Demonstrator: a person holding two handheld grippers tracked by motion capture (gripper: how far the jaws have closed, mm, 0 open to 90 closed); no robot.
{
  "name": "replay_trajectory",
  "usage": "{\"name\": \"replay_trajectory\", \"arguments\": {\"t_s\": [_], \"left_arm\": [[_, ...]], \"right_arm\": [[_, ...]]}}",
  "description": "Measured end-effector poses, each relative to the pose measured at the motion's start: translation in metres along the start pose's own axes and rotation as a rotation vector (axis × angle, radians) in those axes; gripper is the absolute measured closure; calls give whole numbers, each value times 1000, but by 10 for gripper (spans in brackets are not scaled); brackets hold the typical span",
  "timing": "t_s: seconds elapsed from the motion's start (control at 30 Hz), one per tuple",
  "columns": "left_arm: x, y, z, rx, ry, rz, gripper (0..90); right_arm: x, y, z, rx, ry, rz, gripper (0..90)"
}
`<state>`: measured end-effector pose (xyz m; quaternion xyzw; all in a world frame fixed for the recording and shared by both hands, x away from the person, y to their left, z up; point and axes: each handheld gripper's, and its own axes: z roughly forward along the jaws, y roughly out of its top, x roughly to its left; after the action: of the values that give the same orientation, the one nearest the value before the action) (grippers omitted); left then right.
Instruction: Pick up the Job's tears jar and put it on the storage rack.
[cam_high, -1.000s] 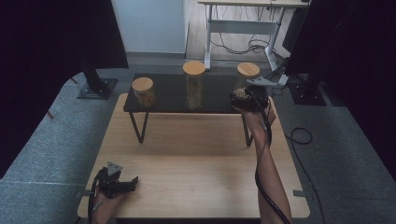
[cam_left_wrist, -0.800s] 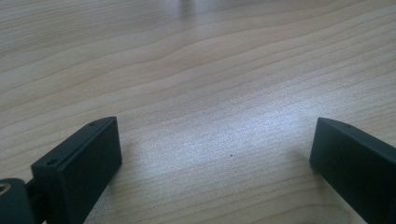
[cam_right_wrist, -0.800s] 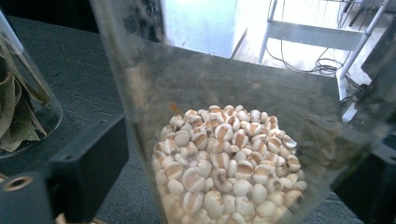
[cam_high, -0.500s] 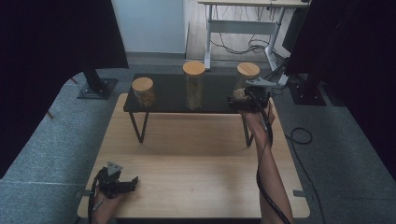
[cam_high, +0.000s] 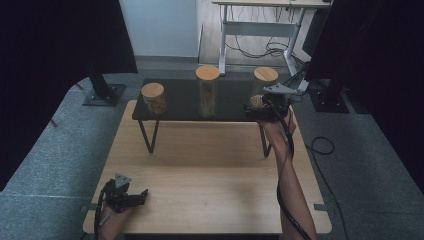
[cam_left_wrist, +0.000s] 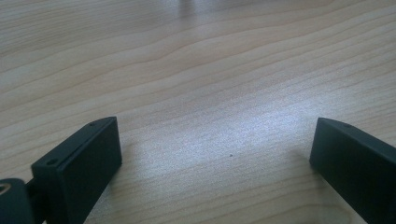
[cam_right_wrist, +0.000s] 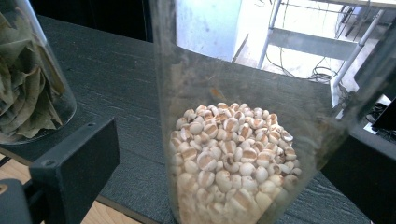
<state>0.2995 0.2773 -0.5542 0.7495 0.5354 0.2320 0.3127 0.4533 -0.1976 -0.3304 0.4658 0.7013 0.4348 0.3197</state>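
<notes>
R gripper (cam_high: 256, 106) jaws wide open around bean jar (cam_right_wrist: 233, 140), not clamped, L gripper (cam_high: 137, 196) open, on table (cam_high: 210, 175)

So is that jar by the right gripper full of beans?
No, the jar is only partly filled: the pale beans pile low, clear glass above. It stands upright, lid on.

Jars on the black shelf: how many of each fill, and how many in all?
Jar of beans: 1
Jar of leaves: 1
Short jar, fill unclear: 1
Total: 3 jars
</notes>
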Motion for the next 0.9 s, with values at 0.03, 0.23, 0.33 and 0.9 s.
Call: {"name": "replay_trajectory", "arguments": {"t_s": [0.03, 0.23, 0.33, 0.9], "left_arm": [[0, 0, 0, 0, 0, 0, 18], [0, 0, 0, -1, 0, 1, 18], [0, 0, 0, -1, 0, 0, 18], [0, 0, 0, 2, 0, 4, 18]], "right_arm": [[0, 0, -1, 0, 3, 0, 2], [1, -2, -4, -2, 8, -2, 2], [1, -3, -6, -4, 6, -7, 2], [-1, -15, -24, -22, 11, -22, 5]]}}
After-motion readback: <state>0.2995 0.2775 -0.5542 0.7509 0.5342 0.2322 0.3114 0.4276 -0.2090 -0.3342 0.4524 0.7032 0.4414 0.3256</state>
